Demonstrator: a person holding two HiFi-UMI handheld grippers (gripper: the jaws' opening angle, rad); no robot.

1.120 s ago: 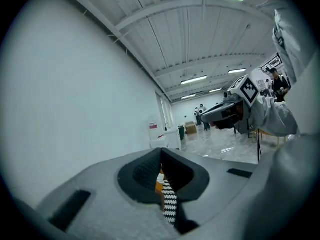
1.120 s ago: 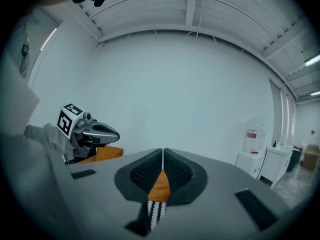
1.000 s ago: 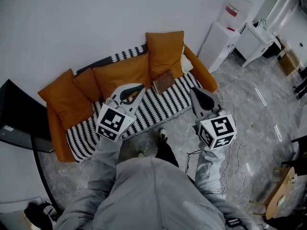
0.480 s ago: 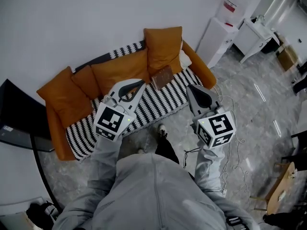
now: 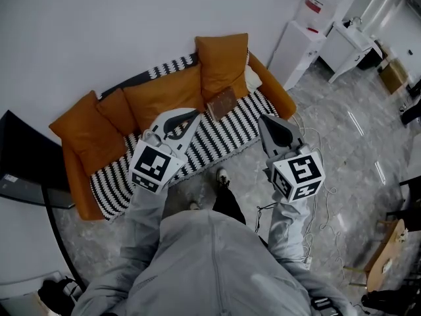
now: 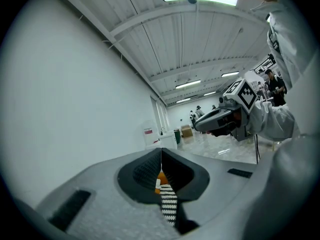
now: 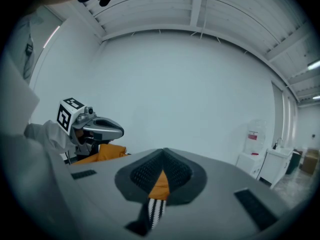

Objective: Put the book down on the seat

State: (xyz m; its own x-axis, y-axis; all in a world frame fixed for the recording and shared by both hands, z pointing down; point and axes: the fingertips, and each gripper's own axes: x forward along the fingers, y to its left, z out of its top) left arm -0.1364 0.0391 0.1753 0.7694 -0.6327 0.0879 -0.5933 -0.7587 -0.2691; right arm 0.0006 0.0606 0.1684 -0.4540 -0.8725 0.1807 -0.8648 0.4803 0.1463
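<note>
A: Where is the book (image 5: 222,103)?

B: It is on the orange sofa (image 5: 284,105), at the back of the striped seat (image 5: 227,133), right at the foot of the upright cushion (image 5: 222,61). It is too small in the head view to tell whether it lies flat or leans on that cushion.

A: And the tools?

B: The left gripper (image 5: 195,116) has its jaws pressed together with nothing between them; only cushion and stripes show through the notch below the pads. The right gripper (image 5: 263,120) reads the same: pads meeting, nothing pinched. Both are held out in front of the person, roughly level, aimed at the sofa.

A: Which way does the book lie from them?

B: It lies ahead and between the two, past both tips toward the backrest. In the head view it sits up and to the right of the left tip, and up and to the left of the right tip. The left tip looks the nearer, though that is a judgement from a steep angle.

A: What about its long axis?

B: Its lower edge seems to run along the seat, parallel to the backrest. Whichever gripper goes for it likely has to open first and come in across that edge.
</note>
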